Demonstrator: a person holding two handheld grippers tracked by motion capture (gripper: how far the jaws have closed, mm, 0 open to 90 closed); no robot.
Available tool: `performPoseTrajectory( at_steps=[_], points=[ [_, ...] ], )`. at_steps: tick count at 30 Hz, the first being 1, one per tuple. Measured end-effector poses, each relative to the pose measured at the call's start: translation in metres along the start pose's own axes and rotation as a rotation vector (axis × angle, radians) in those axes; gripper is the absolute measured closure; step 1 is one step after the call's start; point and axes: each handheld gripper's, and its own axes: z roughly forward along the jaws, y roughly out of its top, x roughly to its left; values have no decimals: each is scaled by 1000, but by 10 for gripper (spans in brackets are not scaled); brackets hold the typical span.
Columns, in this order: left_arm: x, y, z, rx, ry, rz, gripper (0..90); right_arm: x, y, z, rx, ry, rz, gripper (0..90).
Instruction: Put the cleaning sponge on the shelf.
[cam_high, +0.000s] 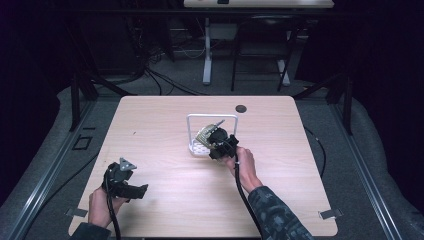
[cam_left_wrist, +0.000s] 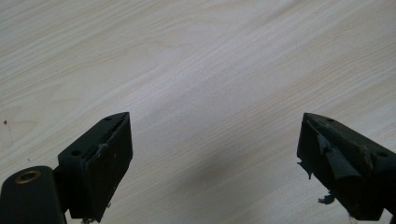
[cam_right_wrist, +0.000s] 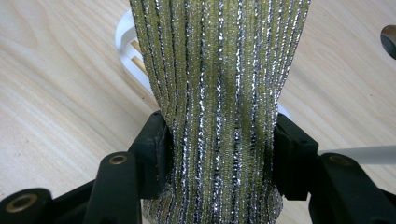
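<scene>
Right gripper (cam_right_wrist: 219, 154): clenched on the scouring sponge (cam_right_wrist: 219, 84), both pads pressing into its sides and pinching it into a waist.
Scouring sponge: a yellow-green pad with glittering silver stripes, held above the white rack (cam_high: 212, 134) near the middle of the table (cam_high: 165, 170); whether its lower edge touches the rack cannot be told.
Left gripper (cam_left_wrist: 215, 154): released, jaws wide apart over bare wood at the near left of the table, well away from the work.
Step in hand: judged to be setting the sponge into the rack, or lifting it out.
Doing it well: keep the squeeze even, move the sponge straight up or down so it clears the rack's wire frame, and let go only once it rests.
Risk: the light rack may slide or tip if the sponge drags on it.
</scene>
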Motion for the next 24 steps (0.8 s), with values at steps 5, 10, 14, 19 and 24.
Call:
performPoseTrajectory(
  at_steps=[5,10,14,19,24],
  points=[
    [0,0,0,4,-1,-1,105,1,1,7,-2,-10,1,453],
    [0,0,0,4,-2,1,105,0,2,14,8,-30,6,450],
    [-1,0,1,5,-4,-2,105,1,3,18,8,-35,10,447],
    [-1,0,0,2,-1,2,106,4,6,27,24,-55,-13,439],
    [-1,-1,1,3,-3,0,106,7,8,35,33,-70,-12,422]
  ],
)
